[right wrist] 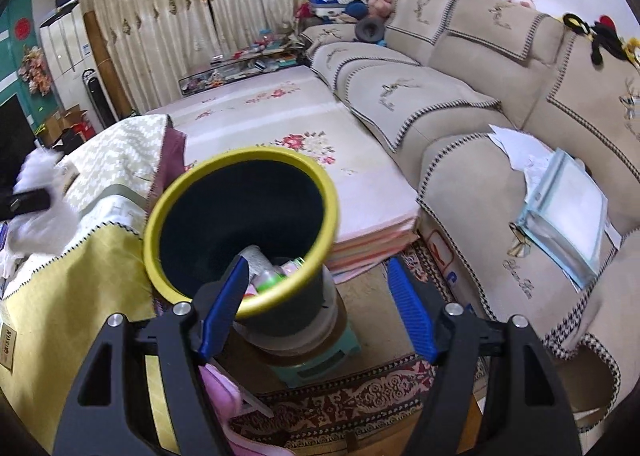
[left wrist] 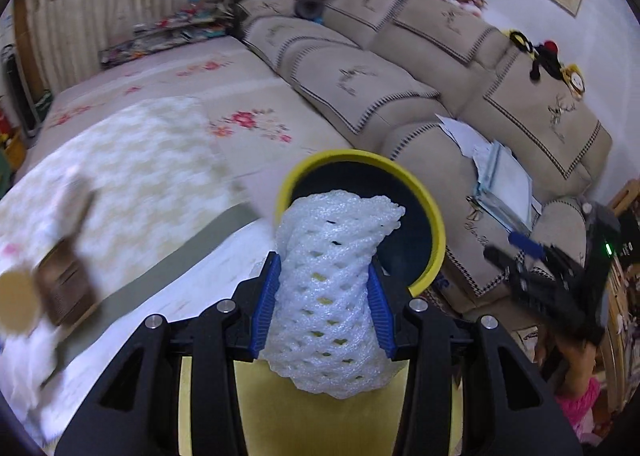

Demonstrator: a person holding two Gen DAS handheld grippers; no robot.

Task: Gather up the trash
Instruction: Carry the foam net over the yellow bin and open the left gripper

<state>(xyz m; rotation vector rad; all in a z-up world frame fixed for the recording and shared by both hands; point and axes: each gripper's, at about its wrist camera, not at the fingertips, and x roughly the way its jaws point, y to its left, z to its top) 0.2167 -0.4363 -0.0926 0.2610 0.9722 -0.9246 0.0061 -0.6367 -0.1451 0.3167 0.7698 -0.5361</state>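
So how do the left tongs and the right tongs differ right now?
The left tongs are shut on the white foam net; the right tongs stand open, holding nothing. The left pads sit closer together than the right ones. Both have blue pads and face the yellow-rimmed bin.

Yellow-rimmed bin stands on a green stool on the patterned rug

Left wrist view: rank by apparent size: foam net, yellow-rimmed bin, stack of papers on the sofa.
1. foam net, clamped in the left gripper and nearest the lens, which inflates it.
2. yellow-rimmed bin, partly hidden behind the net, so this order is unsure.
3. stack of papers.
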